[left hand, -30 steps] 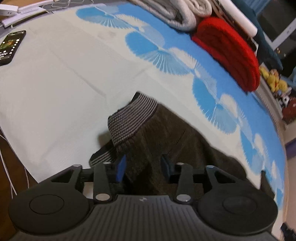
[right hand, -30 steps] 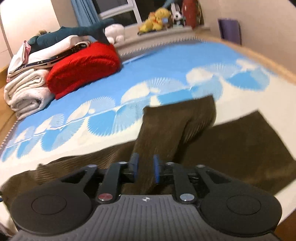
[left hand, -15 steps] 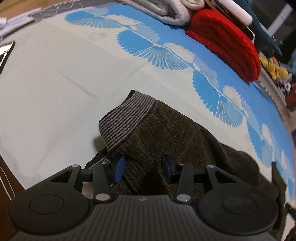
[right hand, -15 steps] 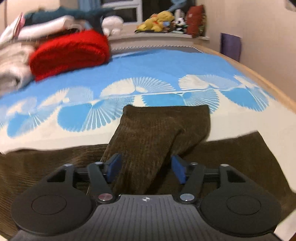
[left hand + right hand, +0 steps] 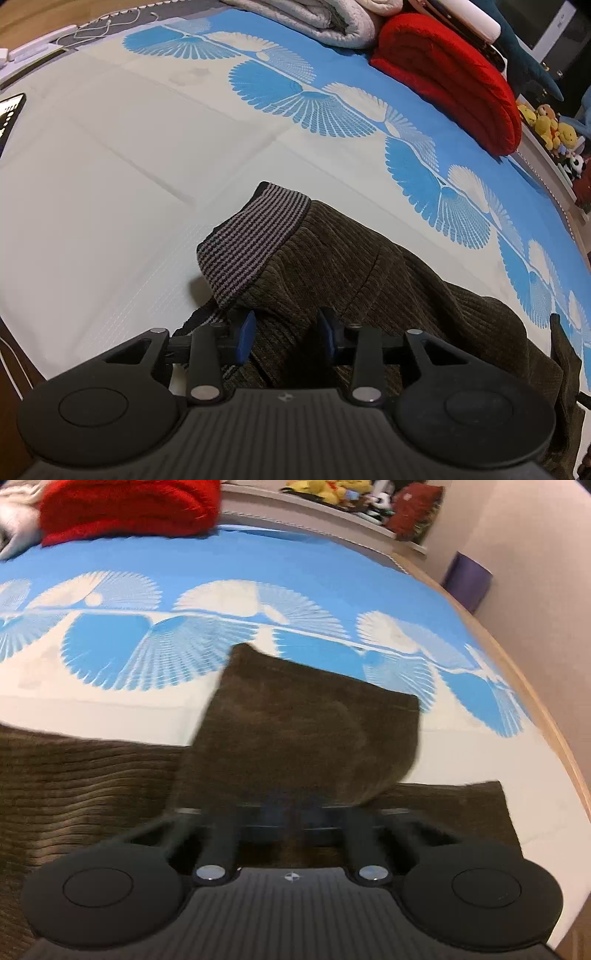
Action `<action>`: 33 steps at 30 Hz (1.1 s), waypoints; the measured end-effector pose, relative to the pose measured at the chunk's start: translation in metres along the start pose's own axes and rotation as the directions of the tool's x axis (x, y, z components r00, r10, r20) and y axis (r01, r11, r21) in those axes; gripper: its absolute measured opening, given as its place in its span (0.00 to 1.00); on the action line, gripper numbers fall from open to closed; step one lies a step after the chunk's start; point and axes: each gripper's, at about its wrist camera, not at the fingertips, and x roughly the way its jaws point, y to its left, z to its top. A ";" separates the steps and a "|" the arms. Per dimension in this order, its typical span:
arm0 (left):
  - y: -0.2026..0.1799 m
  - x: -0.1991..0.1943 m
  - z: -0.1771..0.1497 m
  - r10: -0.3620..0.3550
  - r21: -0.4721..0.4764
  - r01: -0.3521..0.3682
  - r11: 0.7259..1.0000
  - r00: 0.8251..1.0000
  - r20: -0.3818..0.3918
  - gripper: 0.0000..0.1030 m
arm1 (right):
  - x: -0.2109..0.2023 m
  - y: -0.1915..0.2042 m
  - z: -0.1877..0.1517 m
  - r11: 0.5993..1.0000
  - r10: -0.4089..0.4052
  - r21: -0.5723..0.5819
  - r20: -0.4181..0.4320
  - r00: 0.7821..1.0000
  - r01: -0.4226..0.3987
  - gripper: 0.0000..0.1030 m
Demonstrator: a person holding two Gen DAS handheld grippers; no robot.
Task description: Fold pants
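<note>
Dark brown corduroy pants [image 5: 369,266] lie on the bed, with a striped grey-black waistband [image 5: 255,236] humped up. My left gripper [image 5: 286,332] is open, its blue pads either side of the cloth just below the waistband, not closed on it. In the right wrist view a pant leg end [image 5: 314,731] is folded over the other leg [image 5: 81,775]. My right gripper [image 5: 295,805] sits low over this leg end; its fingertips are blurred and hidden by cloth.
The bed sheet [image 5: 110,166] is cream with blue fan patterns. A red folded blanket [image 5: 454,77] and grey folded bedding [image 5: 317,18] lie at the far side. A phone [image 5: 9,110] lies at the left edge. Plush toys [image 5: 332,489] sit on a ledge.
The left gripper stayed open over the waistband area and shifted view slightly. The right gripper opened half a second ago and has moved down closer over the folded leg end, now blurred.
</note>
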 end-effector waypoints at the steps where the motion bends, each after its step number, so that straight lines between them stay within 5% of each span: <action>1: 0.001 -0.001 0.001 0.002 -0.008 -0.002 1.000 1.000 0.001 0.33 | -0.004 -0.011 0.001 0.999 0.002 0.033 0.016 1.000 -0.003 0.00; 5: 0.008 -0.005 0.002 -0.011 -0.056 0.011 0.998 1.000 0.002 0.20 | -0.054 -0.077 -0.011 0.949 -0.109 0.309 0.160 0.981 0.055 0.00; 7: 0.011 -0.005 0.003 -0.030 -0.078 0.029 0.997 1.000 -0.006 0.20 | -0.073 -0.113 -0.034 0.879 -0.166 0.471 0.146 0.975 0.079 0.00; 9: 0.012 -0.006 0.004 -0.036 -0.094 0.035 0.995 0.999 -0.013 0.20 | -0.071 -0.133 -0.059 0.845 -0.101 0.534 0.102 0.990 0.031 0.00; 11: 0.012 -0.007 0.003 -0.042 -0.105 0.040 0.994 0.999 -0.016 0.20 | -0.066 -0.139 -0.080 0.843 0.020 0.532 0.107 0.994 -0.074 0.00; 14: 0.010 -0.011 0.001 -0.054 -0.103 0.053 0.993 0.999 -0.007 0.26 | -0.075 -0.137 -0.092 0.863 0.080 0.484 0.155 0.985 -0.147 0.07; 17: 0.009 -0.013 -0.001 -0.067 -0.095 0.066 0.993 0.998 -0.005 0.36 | -0.083 -0.122 -0.091 0.900 0.121 0.391 0.201 0.972 -0.193 0.32; 23: 0.011 -0.009 -0.004 -0.104 -0.096 0.101 0.990 0.994 -0.020 0.52 | -0.073 -0.105 -0.079 0.913 0.157 0.342 0.204 0.966 -0.220 0.38; 33: 0.018 -0.001 0.002 -0.111 -0.134 0.108 0.985 0.994 -0.010 0.50 | -0.049 -0.085 -0.068 0.915 0.164 0.335 0.199 0.966 -0.225 0.42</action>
